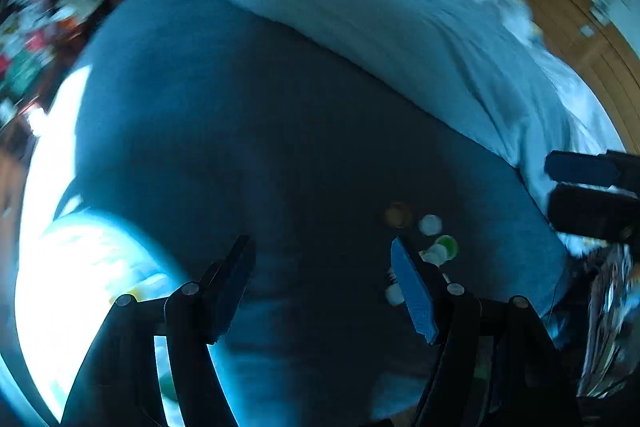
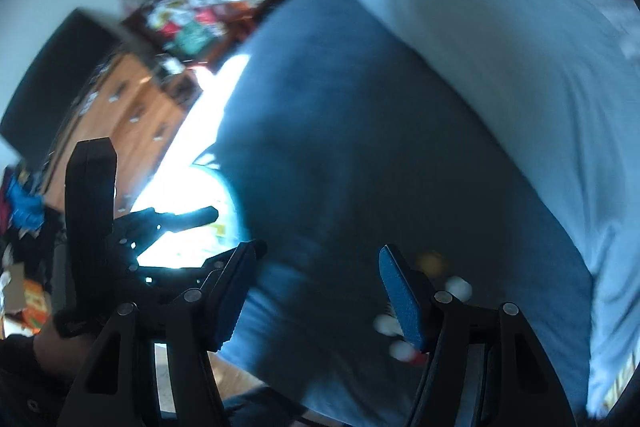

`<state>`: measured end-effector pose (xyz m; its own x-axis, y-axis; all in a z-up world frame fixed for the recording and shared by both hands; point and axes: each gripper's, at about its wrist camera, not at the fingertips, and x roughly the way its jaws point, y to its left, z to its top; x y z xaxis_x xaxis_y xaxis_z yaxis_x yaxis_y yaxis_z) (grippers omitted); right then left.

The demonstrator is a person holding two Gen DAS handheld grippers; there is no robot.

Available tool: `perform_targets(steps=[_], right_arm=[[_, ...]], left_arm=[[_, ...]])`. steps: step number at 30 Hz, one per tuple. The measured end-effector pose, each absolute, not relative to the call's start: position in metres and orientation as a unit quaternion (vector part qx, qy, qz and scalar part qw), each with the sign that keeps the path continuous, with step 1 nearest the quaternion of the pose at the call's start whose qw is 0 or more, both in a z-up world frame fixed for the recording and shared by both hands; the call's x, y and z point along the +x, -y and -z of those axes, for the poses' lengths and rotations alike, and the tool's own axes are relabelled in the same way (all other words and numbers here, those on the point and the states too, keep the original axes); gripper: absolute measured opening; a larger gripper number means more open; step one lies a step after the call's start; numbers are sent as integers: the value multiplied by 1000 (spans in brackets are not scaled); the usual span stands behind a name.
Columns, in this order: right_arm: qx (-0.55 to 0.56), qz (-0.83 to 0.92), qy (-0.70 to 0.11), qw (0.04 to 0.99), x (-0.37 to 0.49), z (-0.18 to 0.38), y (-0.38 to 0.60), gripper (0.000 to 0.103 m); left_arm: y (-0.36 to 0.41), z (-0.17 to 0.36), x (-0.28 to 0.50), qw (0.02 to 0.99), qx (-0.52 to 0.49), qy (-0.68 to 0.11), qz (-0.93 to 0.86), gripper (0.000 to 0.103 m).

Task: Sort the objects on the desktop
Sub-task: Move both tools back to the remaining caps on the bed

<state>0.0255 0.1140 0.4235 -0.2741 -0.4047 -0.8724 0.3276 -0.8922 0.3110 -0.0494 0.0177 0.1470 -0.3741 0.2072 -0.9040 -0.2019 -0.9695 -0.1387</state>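
A: As seen from the left wrist, how set, the left gripper (image 1: 320, 241)?

B: Tilted down over a blue cover (image 1: 248, 115). Jaws parted to a middling width, with only blue cloth showing between the blue pads (image 1: 416, 291). Gripping nothing.

A: And where to look for the small round pieces (image 1: 430, 225)?

B: Just beyond and beside the finger on the picture's right, lying on the cover. Loosely clustered: one orange-brown, one white, one green and white, one more white half hidden behind the pad. Too blurred to name further.

A: Seen from the right wrist?

B: Much the same for the right gripper (image 2: 320, 247): pointed down at the same cover, jaws moderately apart, empty between. Same cluster again beside the picture's right finger, smeared into pale and yellow spots. Not touched by either pad, so far as can be told.

A: Anything else worth marking?

B: Pale sheet (image 1: 360, 11) bunched along the far side of the cover. Glaring white patch (image 1: 72, 267) at the near left, overexposed. Wooden drawers (image 2: 132, 115) past the cover's left edge. Left gripper also visible at the left of the right-wrist view, held by a dark-gloved hand (image 2: 80, 323).
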Motion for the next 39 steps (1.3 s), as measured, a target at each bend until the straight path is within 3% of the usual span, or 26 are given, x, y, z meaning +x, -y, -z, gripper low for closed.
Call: perform_targets(steps=[5,11,19,33,36,39], right_arm=[[602,782,63,151,42,-366,-216,69],[633,761,89,113,62,-321,-275,69],[641,748,103,136,55,-293,-274,69],[629,751,89,180,33,-282,-245,70],[624,754,79,193,34,-280,-236,61],[621,754,67,203,32,-269,-226,51]], left_arm=[[-88,-45,-83,199,-560,-53,-803,64],[-117,17,-117,205,-580,-66,-786,64],[-131,30,-131,203,-575,-87,-788,70],[-133,28,-142,209,-568,-104,-789,70],[-129,30,-137,202,-566,-94,-794,67],[-124,25,-139,193,-567,-84,-797,47]])
